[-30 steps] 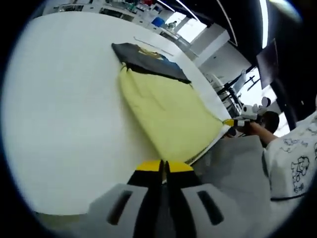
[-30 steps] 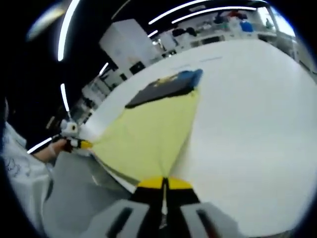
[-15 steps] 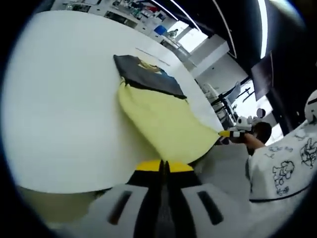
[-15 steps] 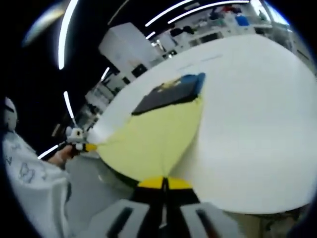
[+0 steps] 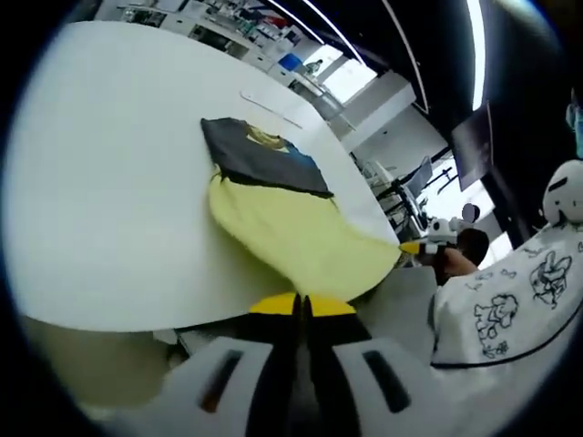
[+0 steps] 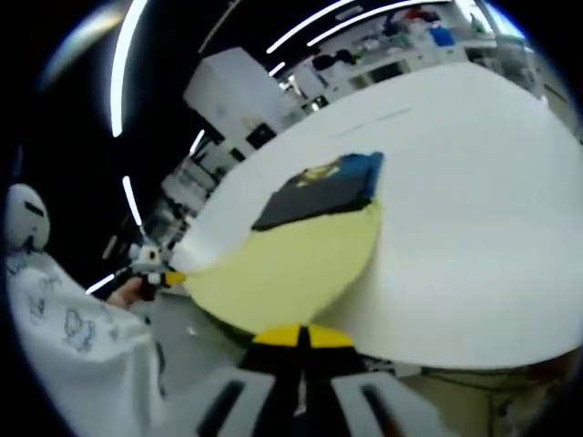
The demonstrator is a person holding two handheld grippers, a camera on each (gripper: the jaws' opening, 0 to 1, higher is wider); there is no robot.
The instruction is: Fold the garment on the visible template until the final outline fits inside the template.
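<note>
Left gripper view, left gripper [image 5: 301, 305] pinching garment [image 5: 282, 218]

Bare table [image 5: 109, 200] surrounds the garment [image 5: 282, 228]; nothing obstructs.

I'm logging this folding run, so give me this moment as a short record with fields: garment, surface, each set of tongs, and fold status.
garment: yellow garment with a dark upper part, spread out and stretched toward the table edge
surface: white table
left tongs: shut on the garment's near edge
right tongs: shut on the garment's near edge
person: hand on the right tongs, patterned white sleeve
fold status: not yet folded; no template outline can be made out
</note>
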